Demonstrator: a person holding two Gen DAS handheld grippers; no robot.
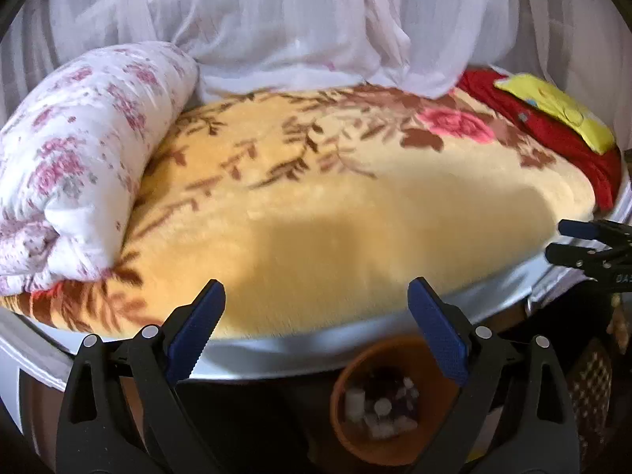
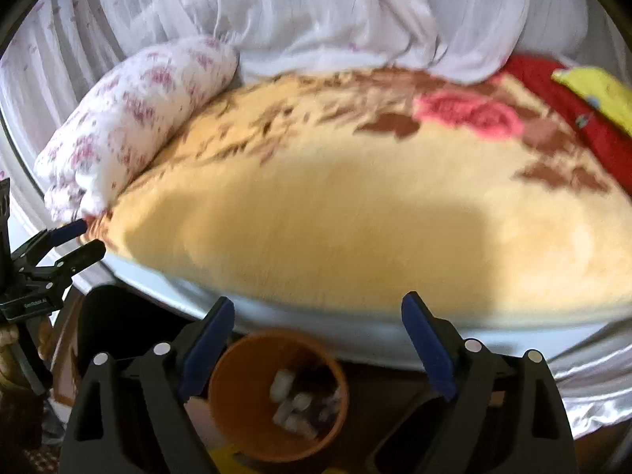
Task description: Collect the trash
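An orange bin (image 1: 395, 399) stands on the floor at the foot of the bed, with white crumpled scraps (image 1: 375, 410) inside; it also shows in the right wrist view (image 2: 278, 395) with its scraps (image 2: 292, 403). My left gripper (image 1: 316, 296) is open and empty above the bed edge, just left of and above the bin. My right gripper (image 2: 318, 312) is open and empty, above the bin. Each gripper shows at the edge of the other's view: the right (image 1: 561, 239), the left (image 2: 89, 237).
A bed with a yellow floral blanket (image 1: 335, 205) fills both views. A rolled white-and-pink quilt (image 1: 79, 150) lies at its left, a red cloth (image 1: 553, 126) and yellow cushion (image 1: 557, 106) at its right. White curtains (image 1: 296, 19) hang behind. A dark woven object (image 1: 592, 391) stands right of the bin.
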